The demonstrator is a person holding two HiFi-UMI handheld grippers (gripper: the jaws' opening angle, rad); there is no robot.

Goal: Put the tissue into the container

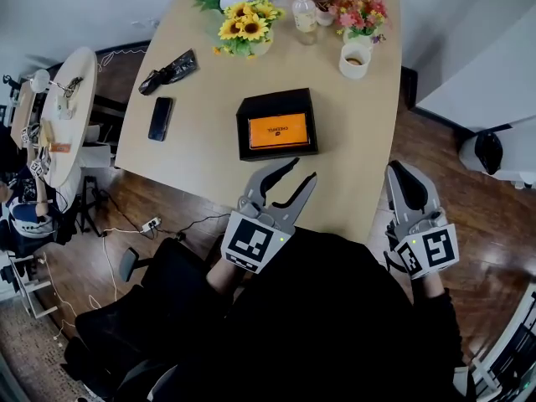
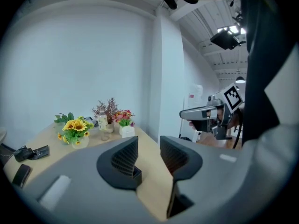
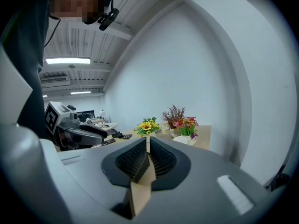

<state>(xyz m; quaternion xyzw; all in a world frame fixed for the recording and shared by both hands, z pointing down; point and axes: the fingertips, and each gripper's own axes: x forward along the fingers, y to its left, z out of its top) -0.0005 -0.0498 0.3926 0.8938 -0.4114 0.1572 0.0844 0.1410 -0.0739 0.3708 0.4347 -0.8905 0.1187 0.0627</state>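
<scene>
A black open box (image 1: 244,129) lies mid-table with a flat orange packet (image 1: 278,130) inside it. My left gripper (image 1: 303,171) hovers over the table's near edge, just in front of the box, open with a narrow gap between its jaws and nothing in it. In the left gripper view the left gripper (image 2: 148,146) shows only bare tabletop between its pads. My right gripper (image 1: 399,171) hangs off the table's near right corner, shut and empty; in the right gripper view the right gripper (image 3: 147,143) has its pads almost touching.
At the table's far end stand sunflowers (image 1: 245,28), a bottle (image 1: 306,15), pink flowers (image 1: 360,11) and a white mug (image 1: 355,59). A phone (image 1: 160,118) and a black bundle (image 1: 169,71) lie on the left. A cluttered round side table (image 1: 79,82) stands left, a white bin (image 1: 490,153) right.
</scene>
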